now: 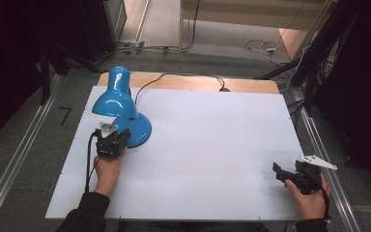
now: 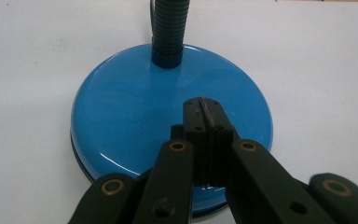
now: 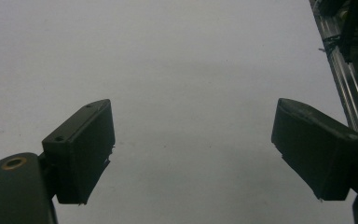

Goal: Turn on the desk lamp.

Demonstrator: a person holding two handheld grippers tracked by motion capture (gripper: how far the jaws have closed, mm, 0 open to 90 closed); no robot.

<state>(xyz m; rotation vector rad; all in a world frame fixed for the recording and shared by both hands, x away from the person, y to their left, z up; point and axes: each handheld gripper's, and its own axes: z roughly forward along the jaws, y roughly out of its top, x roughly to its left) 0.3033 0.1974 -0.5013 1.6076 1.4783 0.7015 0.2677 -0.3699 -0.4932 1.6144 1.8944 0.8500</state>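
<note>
A blue desk lamp stands at the table's left; its shade (image 1: 112, 99) leans over its round base (image 1: 140, 131). My left gripper (image 1: 118, 138) is held at the near side of that base. In the left gripper view, the jaws are pressed together with nothing between them, and the left gripper (image 2: 204, 109) hovers just over the glossy base (image 2: 130, 107), below the black ribbed neck (image 2: 168, 28). My right gripper (image 1: 285, 173) rests near the table's front right corner. In its own view, the right gripper (image 3: 193, 140) stands wide open over the bare white table (image 3: 182, 56).
The lamp's black cord (image 1: 183, 76) runs along the back of the white tabletop (image 1: 207, 145) to a plug point. Metal rails (image 1: 326, 159) flank the table on both sides. Cables lie on the floor (image 1: 261, 46) behind.
</note>
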